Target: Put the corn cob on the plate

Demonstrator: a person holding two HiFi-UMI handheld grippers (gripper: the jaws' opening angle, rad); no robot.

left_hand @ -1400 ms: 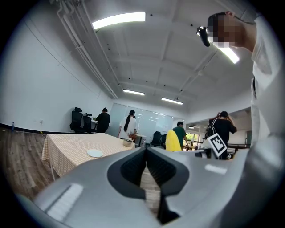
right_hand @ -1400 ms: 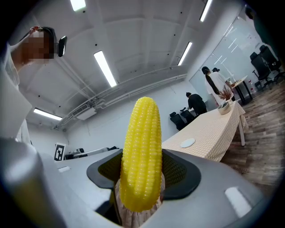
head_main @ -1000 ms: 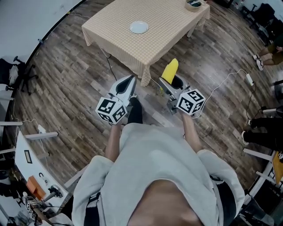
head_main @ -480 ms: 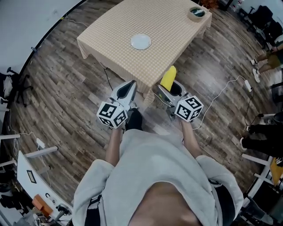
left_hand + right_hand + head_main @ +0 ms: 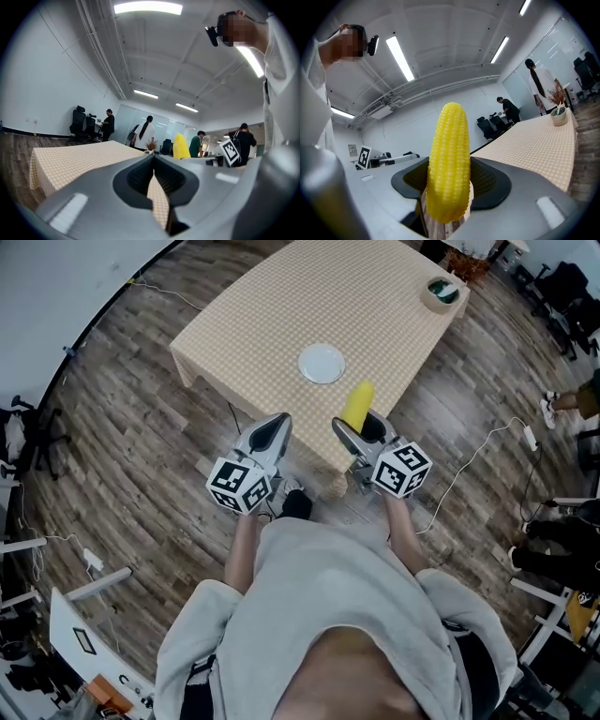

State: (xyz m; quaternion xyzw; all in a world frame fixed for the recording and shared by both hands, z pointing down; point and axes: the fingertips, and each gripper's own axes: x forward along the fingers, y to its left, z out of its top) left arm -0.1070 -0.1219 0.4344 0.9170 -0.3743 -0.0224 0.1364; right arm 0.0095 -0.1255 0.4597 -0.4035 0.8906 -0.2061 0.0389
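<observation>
The plate (image 5: 322,363) lies on the desk (image 5: 281,310), towards its near edge. A pot (image 5: 441,293) stands at the desk's far right corner, well apart from the plate. The corn cob (image 5: 357,404) stands upright between the fingers of the right gripper (image 5: 359,427), just right of the plate and nearer the person, over the desk's near edge. The left gripper (image 5: 277,420) is beside the right one, to its left. A cable (image 5: 469,457) lies on the floor (image 5: 122,446) right of the desk.

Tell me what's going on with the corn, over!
Yellow corn cob upright in right tool, gripped. Left tool shut, empty. Round white plate bare on checked beige tablecloth ahead; path clear.
</observation>
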